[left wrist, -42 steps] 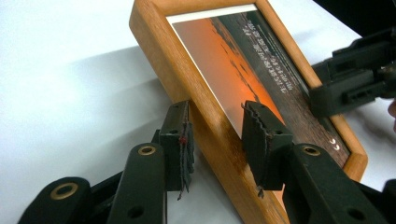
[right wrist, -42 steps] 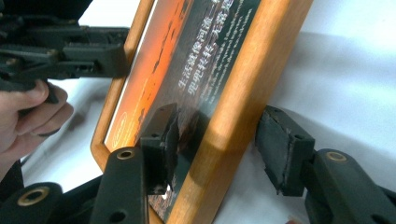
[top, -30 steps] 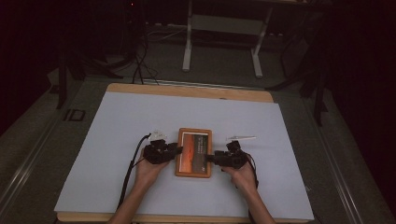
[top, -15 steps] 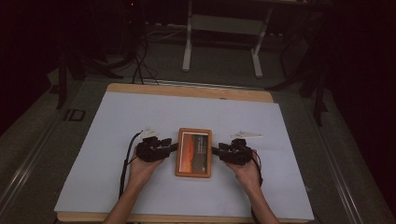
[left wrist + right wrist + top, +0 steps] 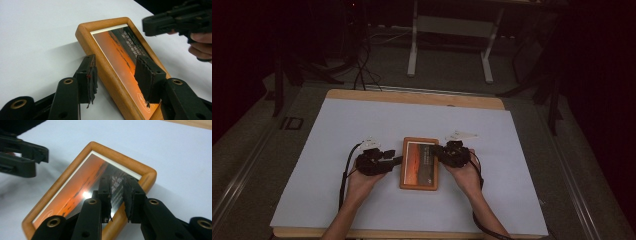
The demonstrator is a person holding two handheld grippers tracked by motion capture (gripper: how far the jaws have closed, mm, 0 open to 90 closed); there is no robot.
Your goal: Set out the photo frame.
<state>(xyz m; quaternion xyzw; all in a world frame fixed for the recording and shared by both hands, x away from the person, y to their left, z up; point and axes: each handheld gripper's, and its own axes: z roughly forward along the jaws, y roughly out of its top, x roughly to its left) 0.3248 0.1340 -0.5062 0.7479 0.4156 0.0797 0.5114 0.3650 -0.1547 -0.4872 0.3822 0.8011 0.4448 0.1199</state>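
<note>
A white sheet (image 5: pixel 362 190) covered nearly the whole counter (image 5: pixel 412 97), whose bare wooden edge showed as a strip along the far side and a thin one along the near side. Beyond it a pale metal stand (image 5: pixel 413 47) with two legs stood on the grey floor (image 5: pixel 262 150), and dark cables (image 5: pixel 361 70) trailed across the floor to its left
</note>
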